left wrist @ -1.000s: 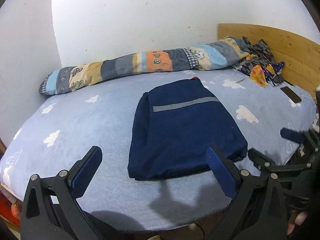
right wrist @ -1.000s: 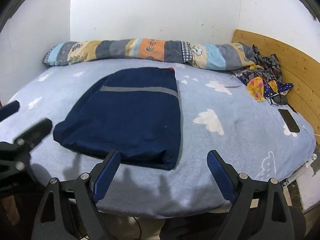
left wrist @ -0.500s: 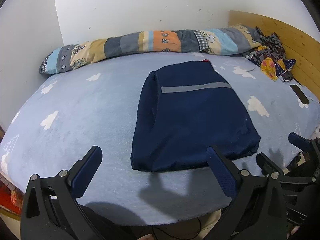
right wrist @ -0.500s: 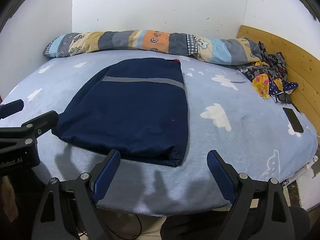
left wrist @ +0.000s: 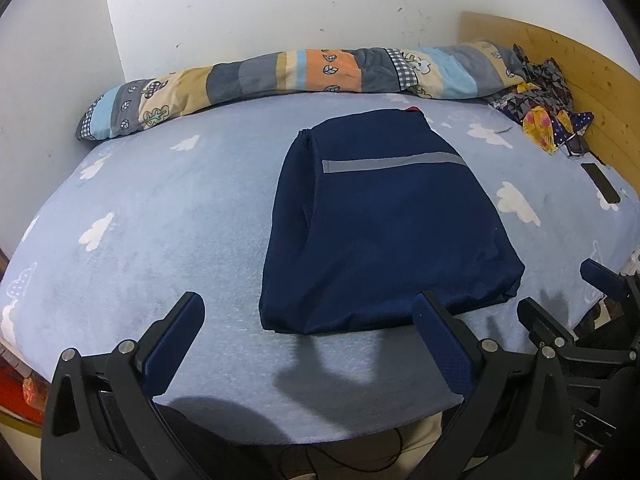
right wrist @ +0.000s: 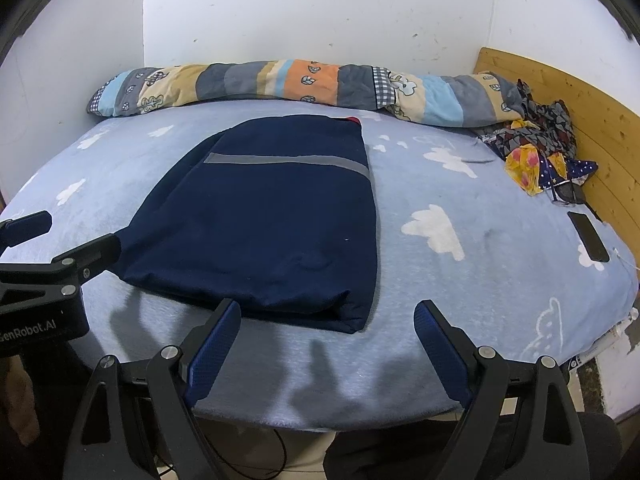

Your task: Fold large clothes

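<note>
- Your left gripper (left wrist: 307,322) has its jaws spread wide with nothing between them; the blue textured pads (left wrist: 440,344) hang just off the near edge of the bed.
- Your right gripper (right wrist: 327,330) is likewise wide apart and empty, its pads also over the near edge.
- The folded navy garment (left wrist: 384,224) lies flat on the bed just ahead of both grippers: ahead and slightly right of your left jaws, ahead and left of your right jaws. It is a soft, roughly rectangular bundle with a grey reflective stripe (left wrist: 394,162) across its far part, and a bit of red shows at the far edge.
- Its near hem lies close to the tips of your left jaws' right finger and your right jaws' left finger; I cannot tell whether they touch.
- The bed (left wrist: 168,220) is covered by a fuzzy light-blue sheet with white clouds, and open sheet spreads to either side of the garment.
- Farther off, a long patchwork bolster (right wrist: 288,84) runs along the white wall.
- To the far right of your right jaws, a crumpled patterned cloth (right wrist: 536,148) sits by the wooden headboard (right wrist: 600,120), with a dark phone (right wrist: 588,236) flat on the sheet nearer you.
</note>
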`<state>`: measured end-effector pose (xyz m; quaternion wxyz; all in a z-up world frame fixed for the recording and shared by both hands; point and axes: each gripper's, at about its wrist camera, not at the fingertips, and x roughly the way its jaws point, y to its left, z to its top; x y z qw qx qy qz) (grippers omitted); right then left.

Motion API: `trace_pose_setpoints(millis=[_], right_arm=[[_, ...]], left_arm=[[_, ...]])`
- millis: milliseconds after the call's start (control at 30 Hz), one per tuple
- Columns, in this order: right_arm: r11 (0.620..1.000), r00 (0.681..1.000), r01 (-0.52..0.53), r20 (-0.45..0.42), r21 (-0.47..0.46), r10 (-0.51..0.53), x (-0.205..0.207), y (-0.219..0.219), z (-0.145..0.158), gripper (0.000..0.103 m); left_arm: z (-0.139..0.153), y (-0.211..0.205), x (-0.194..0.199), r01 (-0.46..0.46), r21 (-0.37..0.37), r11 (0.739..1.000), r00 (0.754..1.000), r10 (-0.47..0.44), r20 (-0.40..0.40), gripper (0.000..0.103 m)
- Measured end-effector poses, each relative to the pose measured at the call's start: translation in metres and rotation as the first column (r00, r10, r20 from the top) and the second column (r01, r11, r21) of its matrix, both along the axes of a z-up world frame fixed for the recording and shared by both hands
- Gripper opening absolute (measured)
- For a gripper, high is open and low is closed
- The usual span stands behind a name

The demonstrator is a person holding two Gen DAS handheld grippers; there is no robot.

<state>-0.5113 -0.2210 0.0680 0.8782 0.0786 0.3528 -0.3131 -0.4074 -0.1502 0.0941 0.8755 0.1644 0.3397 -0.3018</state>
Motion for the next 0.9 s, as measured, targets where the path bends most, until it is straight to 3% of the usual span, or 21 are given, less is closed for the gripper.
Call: trace_pose_setpoints(millis=[533, 900], right_arm=[[0.998, 0.999, -0.001, -0.055, -0.055, -0.002, 0.0035, 0.0064, -0.0049, 0.090], [0.998, 0.998, 0.000, -0.057, -0.055, -0.003, 0.0034, 0.0051, -0.0048, 0.090]], left_arm=[[0.0008, -0.0010, -0.0042, -0.028, 0.057, 0.998, 0.998, 0.024, 0.066, 0.103], [-0.0006, -0.0017, -0.0021, -0.027, 0.071, 0.997, 0.998, 0.023, 0.057, 0.103]])
